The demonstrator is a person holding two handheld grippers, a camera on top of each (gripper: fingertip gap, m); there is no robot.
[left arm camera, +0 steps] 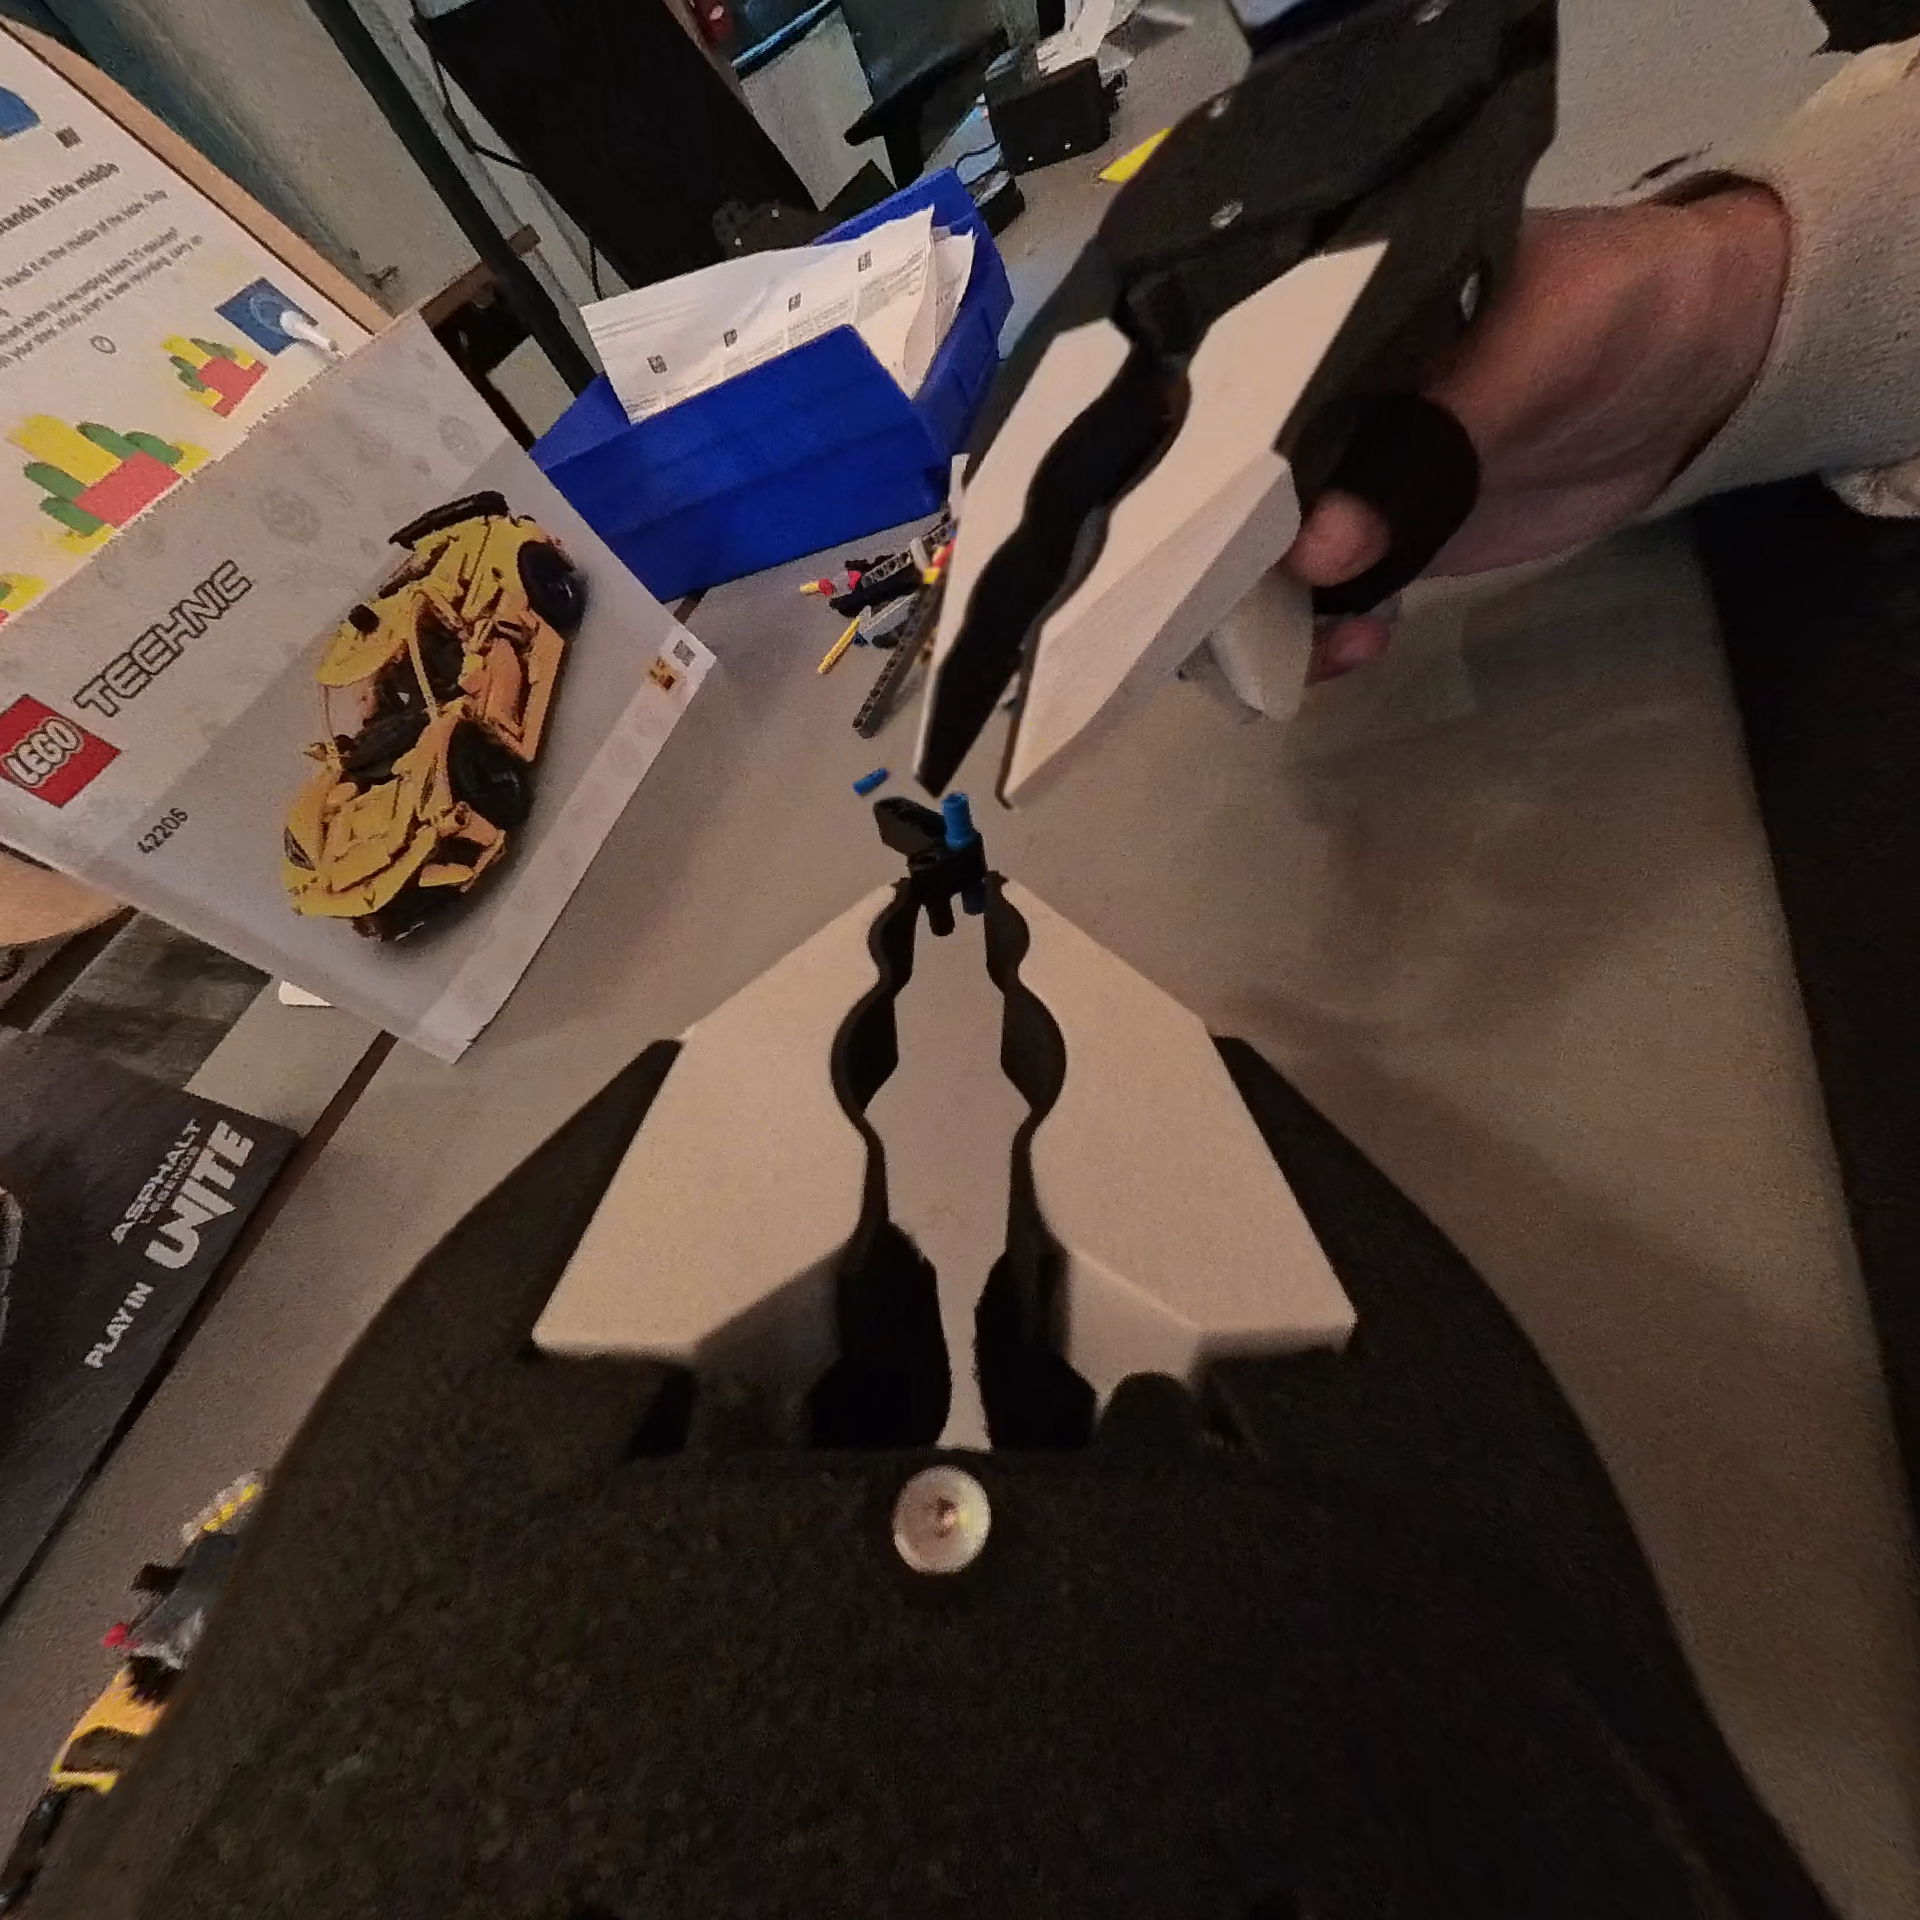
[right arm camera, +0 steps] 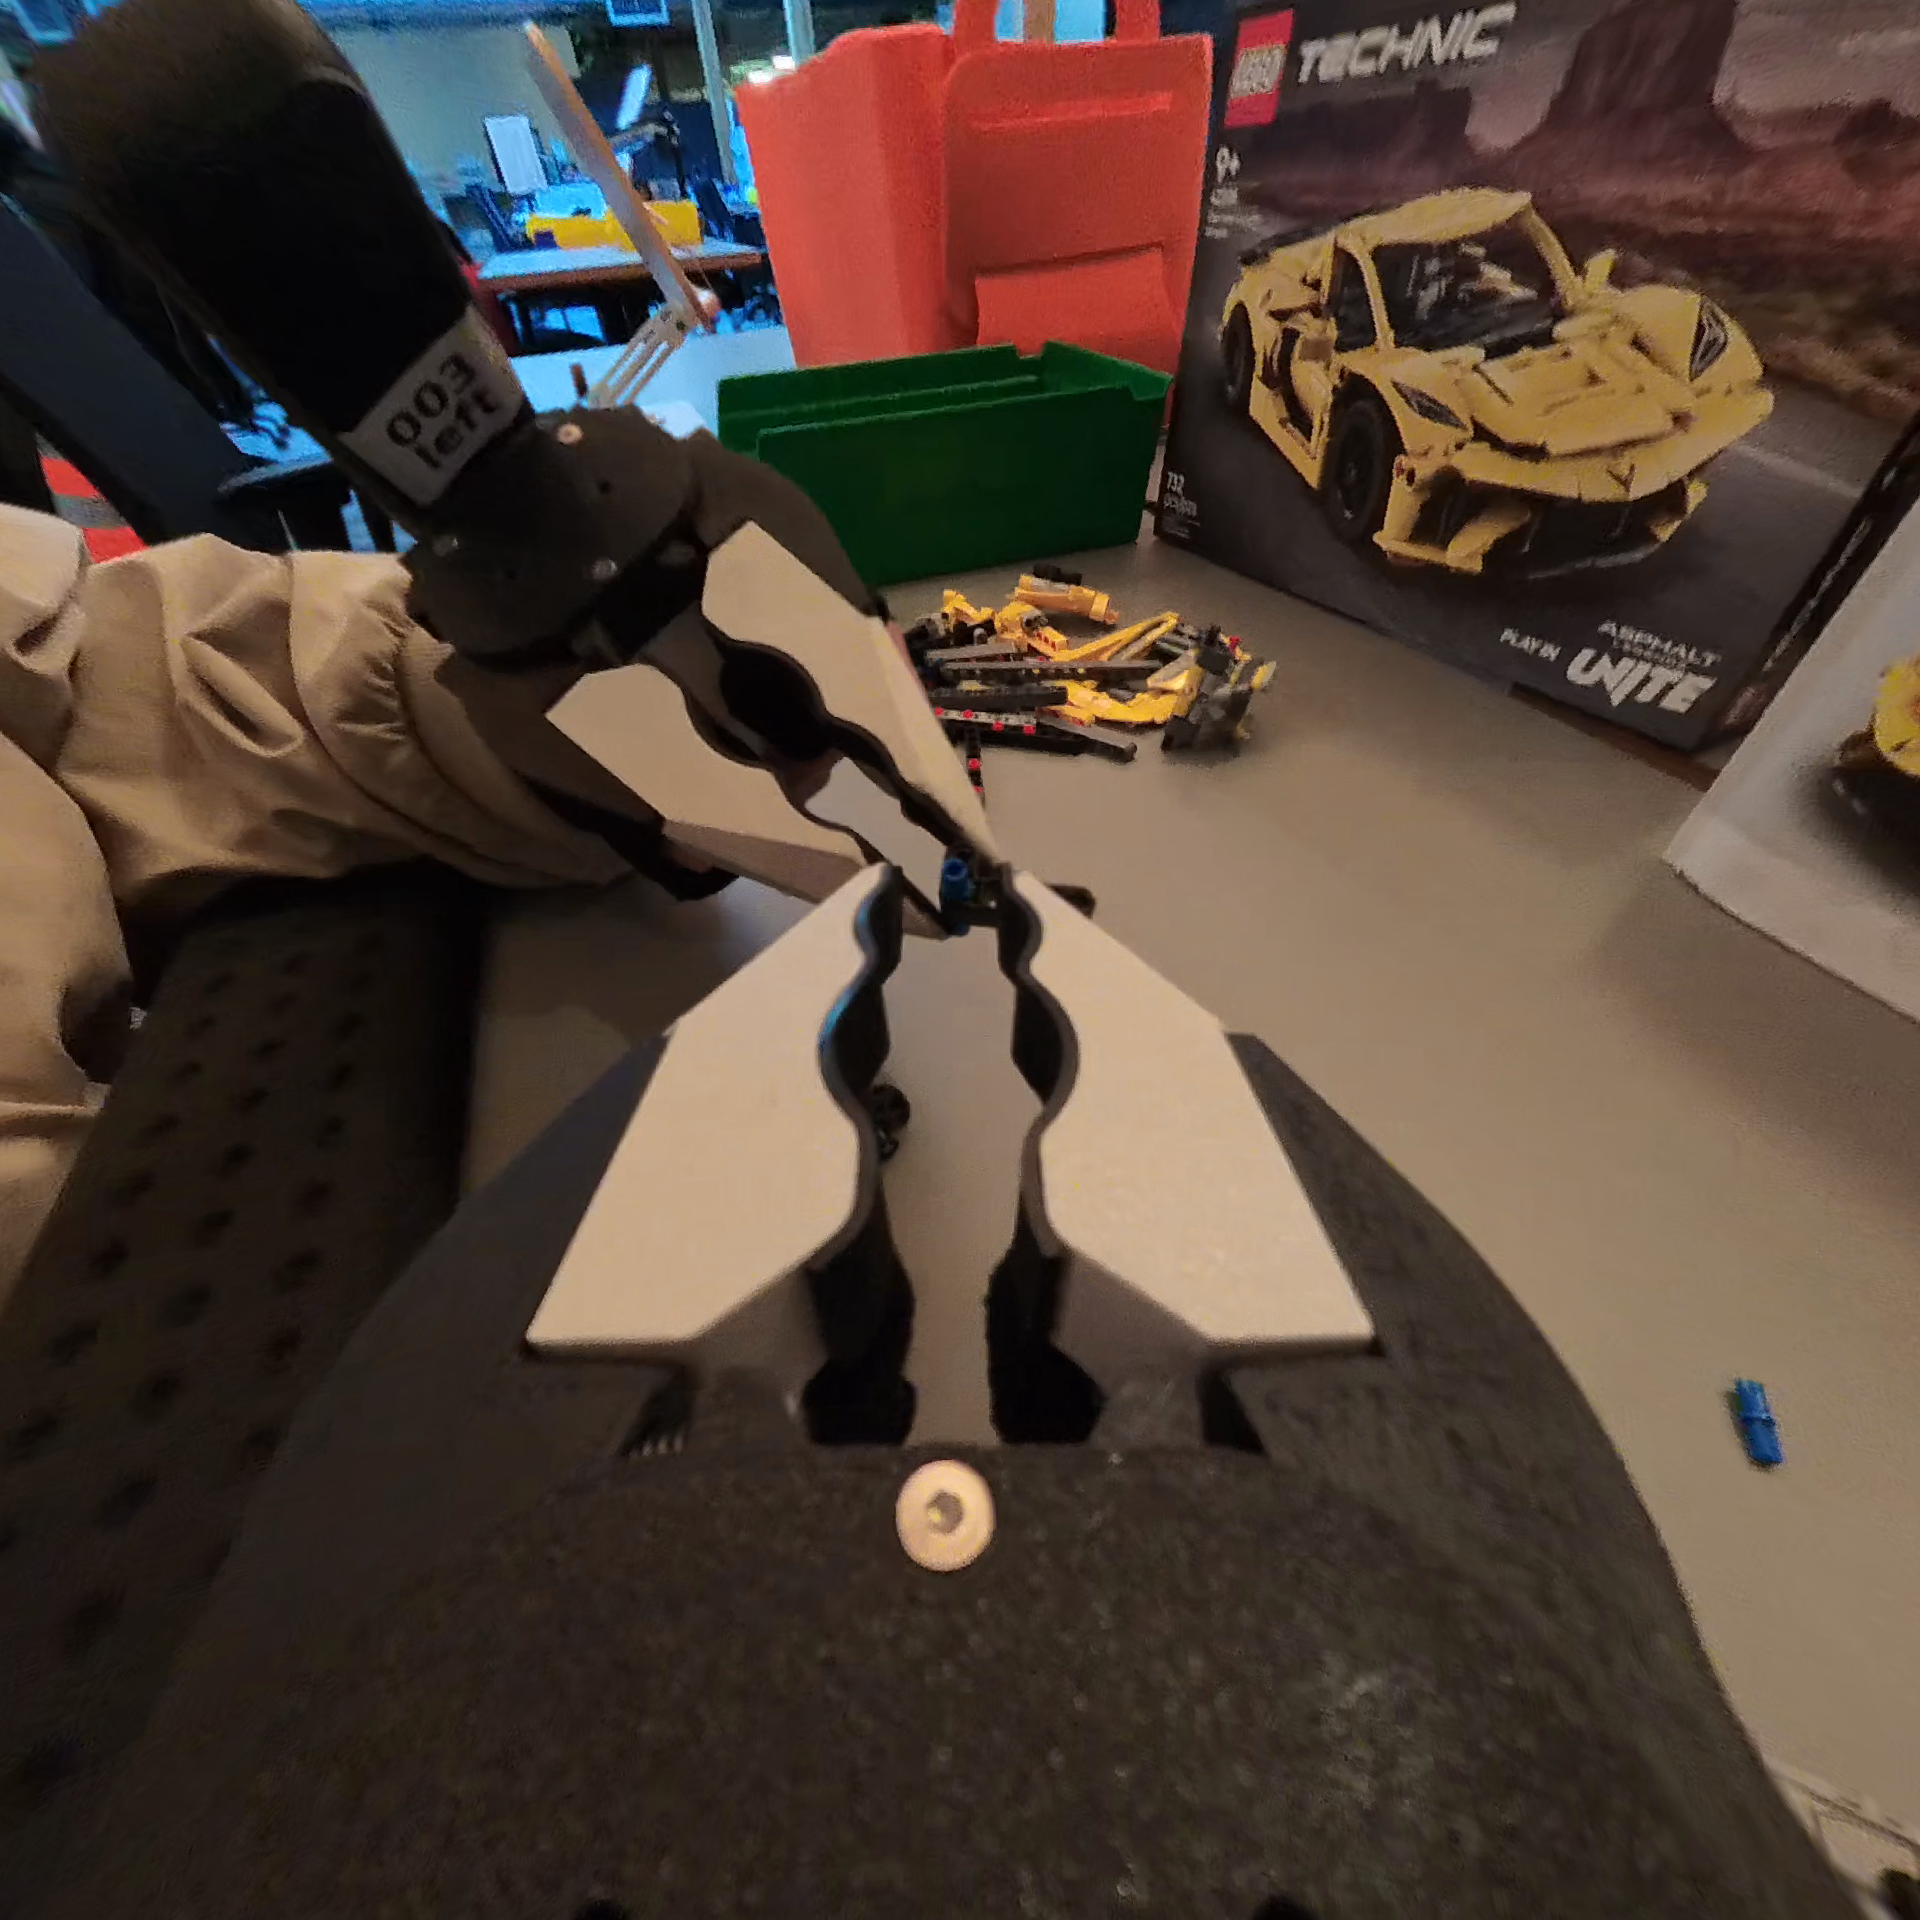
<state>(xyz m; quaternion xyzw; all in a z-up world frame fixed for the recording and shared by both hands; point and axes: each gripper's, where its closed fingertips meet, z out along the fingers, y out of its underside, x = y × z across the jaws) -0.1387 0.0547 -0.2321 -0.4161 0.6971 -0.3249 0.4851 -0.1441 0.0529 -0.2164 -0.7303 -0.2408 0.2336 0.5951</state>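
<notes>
My left gripper (left arm camera: 948,891) is shut on a small black connector piece (left arm camera: 914,831) that carries an upright blue pin (left arm camera: 958,831), held above the grey table (left arm camera: 1351,1039). My right gripper (left arm camera: 971,790) comes in from the upper right, held by a hand, with its jaws a narrow gap apart and its tips right at the top of the blue pin. In the right wrist view my right gripper (right arm camera: 951,885) has its tips on either side of the blue pin (right arm camera: 954,881), which the left gripper (right arm camera: 961,862) holds from the upper left.
An instruction booklet (left arm camera: 416,707) and a blue bin with papers (left arm camera: 769,457) are at the left. Loose pieces (right arm camera: 1081,675) lie before a green bin (right arm camera: 935,468), an orange bag (right arm camera: 977,187) and a set box (right arm camera: 1507,364). A spare blue pin (right arm camera: 1754,1421) lies at the right.
</notes>
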